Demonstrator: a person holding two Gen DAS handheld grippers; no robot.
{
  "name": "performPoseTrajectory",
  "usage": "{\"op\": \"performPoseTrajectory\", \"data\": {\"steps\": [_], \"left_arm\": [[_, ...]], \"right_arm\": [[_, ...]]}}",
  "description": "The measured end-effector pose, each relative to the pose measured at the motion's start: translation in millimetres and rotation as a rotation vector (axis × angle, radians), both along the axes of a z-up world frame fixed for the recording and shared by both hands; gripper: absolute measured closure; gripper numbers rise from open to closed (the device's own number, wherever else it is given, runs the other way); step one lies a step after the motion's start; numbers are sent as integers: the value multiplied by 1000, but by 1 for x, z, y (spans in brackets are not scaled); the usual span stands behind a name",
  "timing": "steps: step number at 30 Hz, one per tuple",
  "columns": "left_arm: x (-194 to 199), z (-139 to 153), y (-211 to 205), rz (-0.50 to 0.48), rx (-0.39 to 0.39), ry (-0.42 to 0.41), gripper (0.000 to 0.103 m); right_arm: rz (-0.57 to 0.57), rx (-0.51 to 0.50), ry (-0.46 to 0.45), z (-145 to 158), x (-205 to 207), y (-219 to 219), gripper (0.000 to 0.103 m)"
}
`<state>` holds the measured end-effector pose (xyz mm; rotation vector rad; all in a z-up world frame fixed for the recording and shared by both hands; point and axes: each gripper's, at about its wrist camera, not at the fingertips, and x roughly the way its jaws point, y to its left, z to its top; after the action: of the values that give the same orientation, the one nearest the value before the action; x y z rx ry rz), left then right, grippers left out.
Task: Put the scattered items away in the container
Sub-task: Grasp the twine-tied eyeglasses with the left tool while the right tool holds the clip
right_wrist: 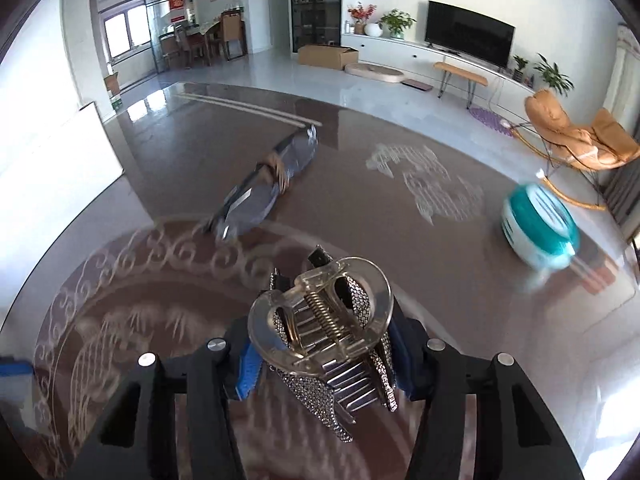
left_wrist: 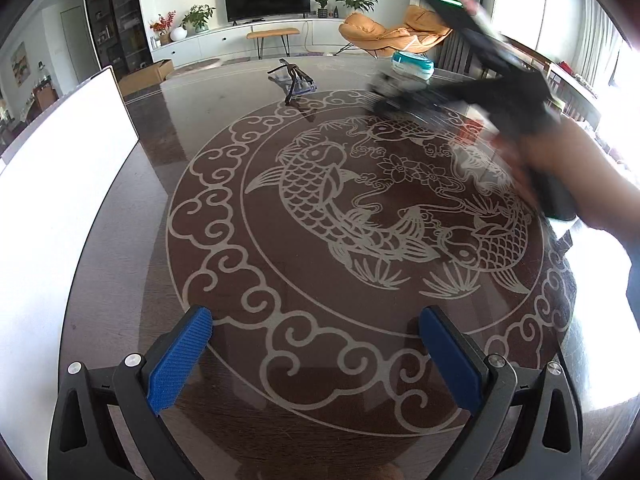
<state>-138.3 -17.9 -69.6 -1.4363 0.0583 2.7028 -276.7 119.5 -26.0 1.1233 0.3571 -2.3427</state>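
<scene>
Two grippers: the left gripper (left_wrist: 316, 354) hangs low over the table (left_wrist: 224, 208) with its blue pads spread wide and nothing between them; the right gripper (right_wrist: 320, 360) has its pads pinched on the hair clip (right_wrist: 324, 336).
Hair clip: a clear-handled claw clip with rhinestone-studded jaws and a bare metal spring, lifted off the glass, near the koi medallion's (left_wrist: 360, 208) far rim and on the teal jar's (right_wrist: 540, 232) side of it.
Clip's long axis: it runs roughly along the fingers, the looped handles pointing away from the camera, the toothed jaws back toward it.
Open room: the medallion's whole middle lies bare under the left gripper.
Beyond the medallion: a pair of sunglasses (left_wrist: 294, 80) lies past its far rim; the teal jar stands further on, close to the table's far edge.
Left of the medallion: a white board (left_wrist: 52, 208) stands along the table's edge.
Right of the medallion: a hand (left_wrist: 568, 172) holds the right gripper's black body, blurred, above the rim.
Container: I cannot tell which thing it is.
</scene>
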Motion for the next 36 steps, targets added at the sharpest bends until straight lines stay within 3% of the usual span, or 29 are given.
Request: {"op": "performPoseTrajectory", "data": {"steps": [3,8,13,21,23,25,27,31,36], "left_arm": [[-20,1,2,-16,-3,-5,0],[-115,1,-1,58,-3,-4,0],[-200,0,10,57,-3,-2,0],[-272,-1,16,90,-9,-9,0],[-281,3,18,93,-13,19,27],[-288,7,22,93,-12,22,70],[-295,9,25,79,-9,2,88],[-274,9,25,57,3,14,91],[-170,10,21,-9,19,26,91]], "right_arm": [[-62,-4,-3,0,55,34,49],[-137,-10,-7,1,120,76,47],[-155,-10,-7,4,124,83,47],[-157,-11,-7,2,128,81,47],[-157,-11,-7,2,128,81,47],[-157,-11,-7,2,128,81,47],[-157,-11,-7,2,128,81,47],[-158,-11,-7,2,128,80,47],[-164,-10,-4,3,128,80,48]]}}
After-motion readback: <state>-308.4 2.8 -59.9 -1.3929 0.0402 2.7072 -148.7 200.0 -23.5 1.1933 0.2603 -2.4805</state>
